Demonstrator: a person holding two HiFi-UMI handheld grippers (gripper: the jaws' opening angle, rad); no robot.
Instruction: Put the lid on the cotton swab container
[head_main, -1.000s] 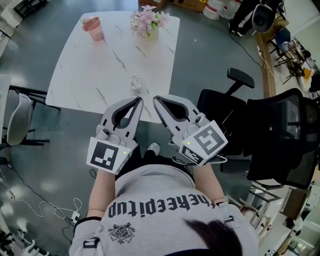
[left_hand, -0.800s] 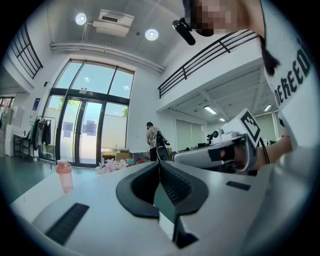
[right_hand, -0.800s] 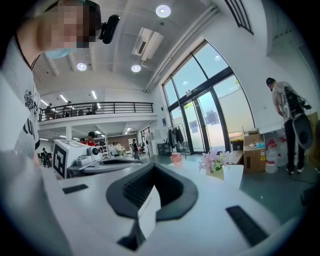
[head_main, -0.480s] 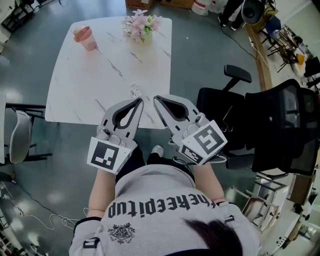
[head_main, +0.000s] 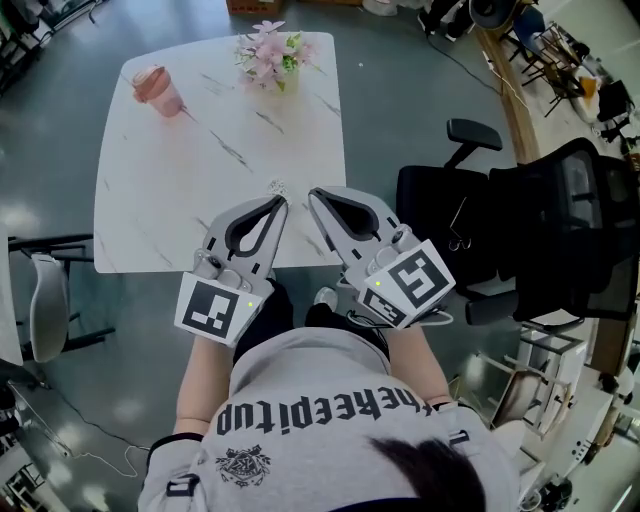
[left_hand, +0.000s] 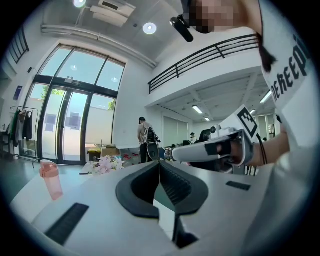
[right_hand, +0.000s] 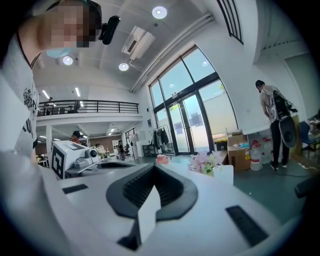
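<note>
A small clear container (head_main: 275, 186) stands near the front edge of the white marble table (head_main: 180, 170); I cannot make out a lid. My left gripper (head_main: 278, 201) hovers just short of it, shut with nothing between its fingers. Beside it, my right gripper (head_main: 313, 194) is shut and empty too, over the table's front right corner. In the left gripper view the left gripper (left_hand: 160, 163) shows its tips pressed together. The right gripper (right_hand: 154, 166) looks the same in the right gripper view. Neither gripper view shows the container.
A pink cup (head_main: 152, 90) and a bunch of pink flowers (head_main: 268, 55) stand at the table's far side. Black office chairs (head_main: 455, 205) crowd the right of the table. A grey chair (head_main: 45, 300) stands at the left. People stand far off in the room.
Both grippers have come closer to the table together, still shut. The small container now lies just beyond the left gripper's tips, and the table's front edge has slid under them.
</note>
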